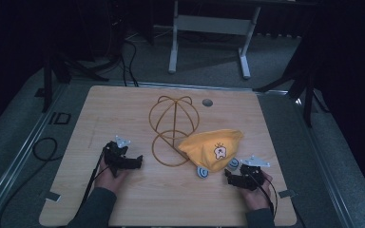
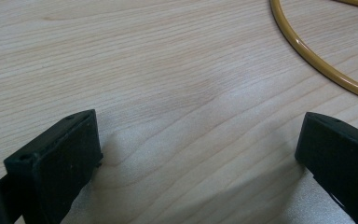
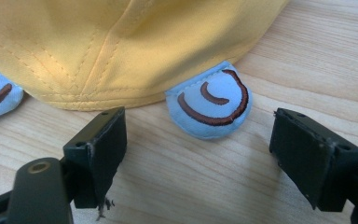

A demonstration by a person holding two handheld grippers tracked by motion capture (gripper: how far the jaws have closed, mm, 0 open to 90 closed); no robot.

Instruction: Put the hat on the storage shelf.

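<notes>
A yellow cap [image 1: 210,148] with two light blue ears lies on a wooden table [image 1: 123,114]. The right gripper [image 1: 236,178] sits just in front of one blue ear [image 3: 209,105], jaws wide apart and empty. The left gripper [image 1: 134,162], also wide open and empty, rests near a gold wire frame [image 1: 171,128] beside the cap.

On the table [image 1: 123,199] there is one yellow cap [image 1: 209,147] with two light blue ears [image 3: 209,103]. There is one golden wire frame [image 1: 173,128] to the left of it. Two grippers are near, the left gripper [image 1: 135,161] and the right gripper [image 1: 232,176].
</notes>
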